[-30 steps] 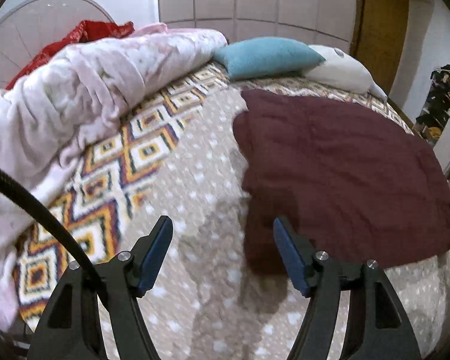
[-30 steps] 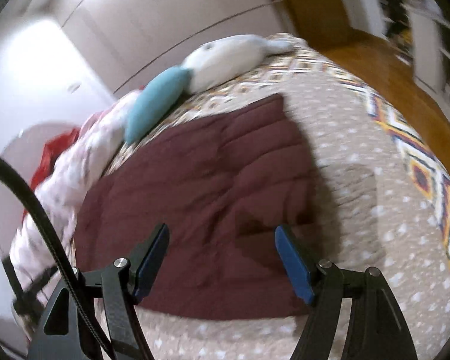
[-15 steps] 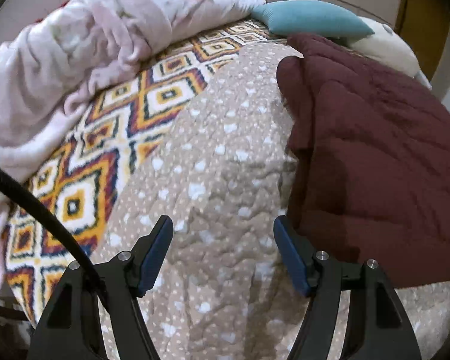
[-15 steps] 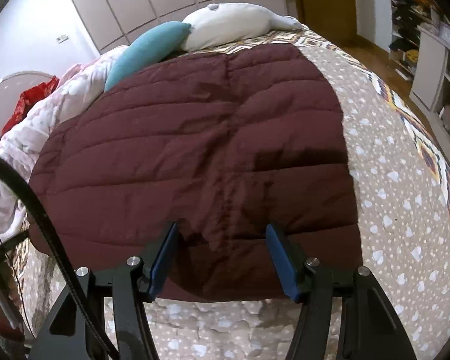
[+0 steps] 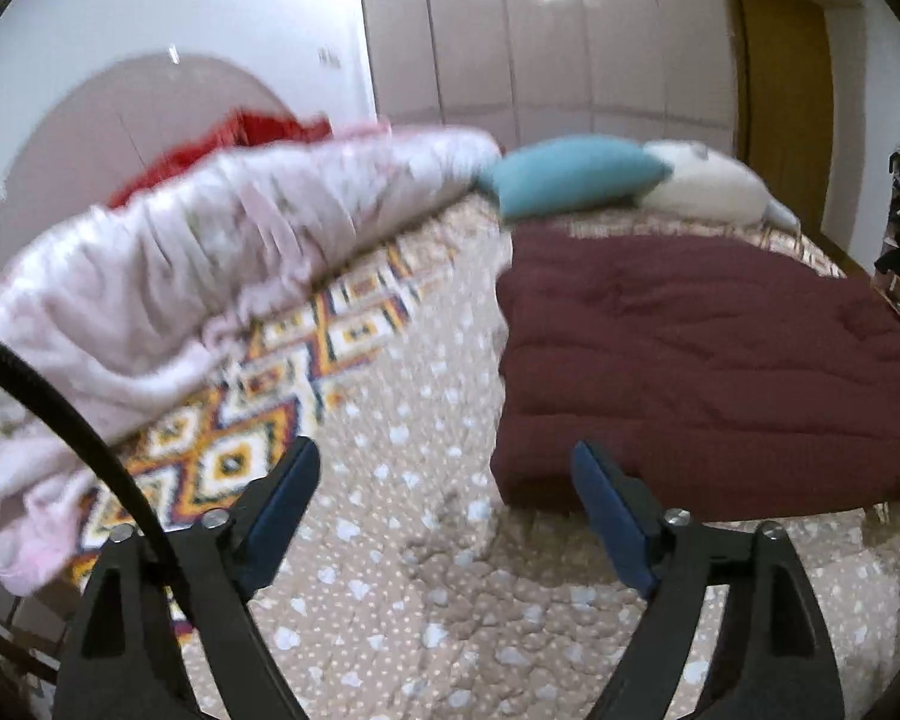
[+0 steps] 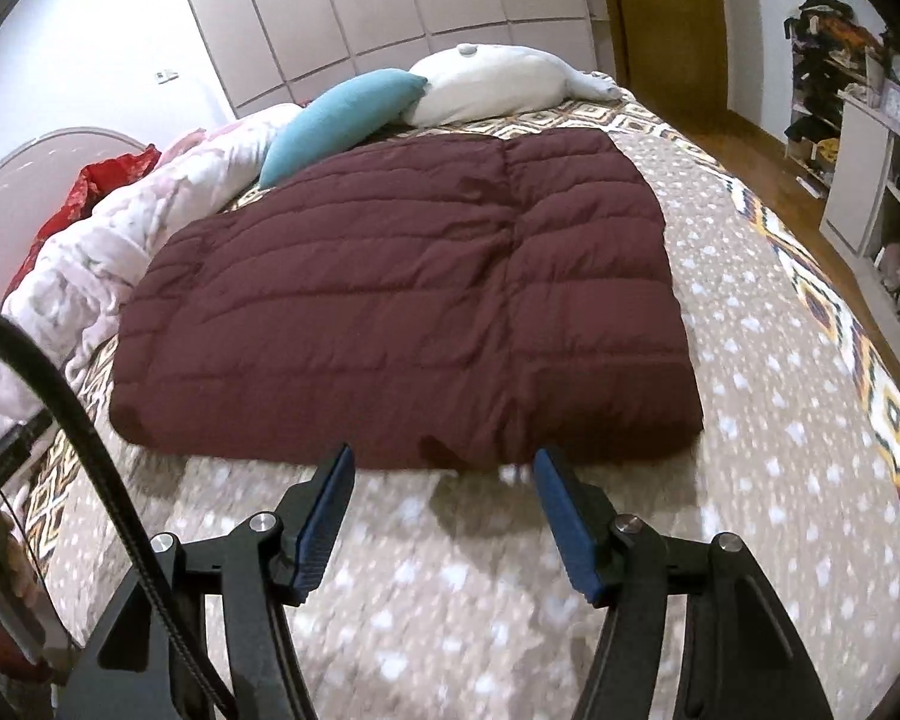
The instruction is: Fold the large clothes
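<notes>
On the bed (image 6: 750,312) lies one folded maroon quilted jacket (image 6: 402,312), with one teal pillow (image 6: 342,114) and one white pillow (image 6: 498,81) behind it. Both left tongs (image 5: 447,501), jaws just widened, and right tongs (image 6: 444,501) gape released, grasping nothing.

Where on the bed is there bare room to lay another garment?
Free: the dotted bedspread between the maroon jacket and the bed's right edge, and the strip before its near hem. Crowded: the pink duvet left, pillows behind.
</notes>
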`<state>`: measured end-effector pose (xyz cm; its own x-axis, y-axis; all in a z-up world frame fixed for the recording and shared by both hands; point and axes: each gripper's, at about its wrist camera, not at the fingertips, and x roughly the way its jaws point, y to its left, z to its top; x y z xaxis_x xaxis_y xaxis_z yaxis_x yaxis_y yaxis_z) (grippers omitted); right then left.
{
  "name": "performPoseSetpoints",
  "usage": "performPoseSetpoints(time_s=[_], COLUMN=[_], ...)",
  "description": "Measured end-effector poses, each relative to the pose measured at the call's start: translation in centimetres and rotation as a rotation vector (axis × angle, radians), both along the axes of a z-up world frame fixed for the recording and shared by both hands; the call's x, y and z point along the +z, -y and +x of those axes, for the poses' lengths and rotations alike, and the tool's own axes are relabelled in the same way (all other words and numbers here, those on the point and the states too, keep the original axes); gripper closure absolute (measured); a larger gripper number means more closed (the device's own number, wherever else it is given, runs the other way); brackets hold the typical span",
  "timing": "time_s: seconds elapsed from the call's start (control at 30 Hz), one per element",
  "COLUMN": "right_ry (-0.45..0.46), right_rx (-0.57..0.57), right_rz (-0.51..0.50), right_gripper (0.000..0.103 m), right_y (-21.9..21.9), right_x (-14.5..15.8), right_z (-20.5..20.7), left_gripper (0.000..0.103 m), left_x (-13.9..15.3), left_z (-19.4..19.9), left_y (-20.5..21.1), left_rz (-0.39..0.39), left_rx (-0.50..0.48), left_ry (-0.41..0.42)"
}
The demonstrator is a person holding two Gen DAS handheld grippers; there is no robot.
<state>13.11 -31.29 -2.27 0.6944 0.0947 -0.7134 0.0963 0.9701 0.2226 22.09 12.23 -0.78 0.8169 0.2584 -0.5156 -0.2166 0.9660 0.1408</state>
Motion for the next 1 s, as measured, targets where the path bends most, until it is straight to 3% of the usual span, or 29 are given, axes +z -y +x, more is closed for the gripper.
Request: performPoseSetpoints(time_s=[0.13, 0.3, 0.43, 0.53, 0.7, 1.0], right_ry=[0.009, 0.013, 0.028, 0.047, 0.078, 0.079], right_rx=[-0.024, -0.038, -0.054, -0.067, -0.074, -0.086], right_rz=[-0.03, -0.038, -0.048, -0.05, -0.08, -0.218], right_gripper=[0.035, 0.035, 0.033, 0.032, 0.031, 0.027], right_y=[-1.3, -2.9, -4.0, -4.9, -6.9, -9.7], right_x=[0.0, 0.3, 0.9, 1.3, 1.8, 1.5], right_z=[-2.7, -5.9, -8.4, -10.3, -13.7, -17.6], left_gripper=[0.004, 0.0, 0.0, 0.0, 0.0, 0.0], left_x=[1.8, 3.7, 5.5, 6.7, 7.4, 5.6], left_z=[-4.0, -9.2, -12.2, -14.6, -17.4, -19.9], left_y=[1.8, 3.5, 4.6, 5.0, 4.9, 7.3], left_rz=[0.057, 0.043, 0.062, 0.031, -0.082, -0.061], left_rx=[0.036, 0.031, -0.003, -0.026, -0.076, -0.142], left_ry=[0.152, 0.307, 0.369, 0.407, 0.357, 0.213])
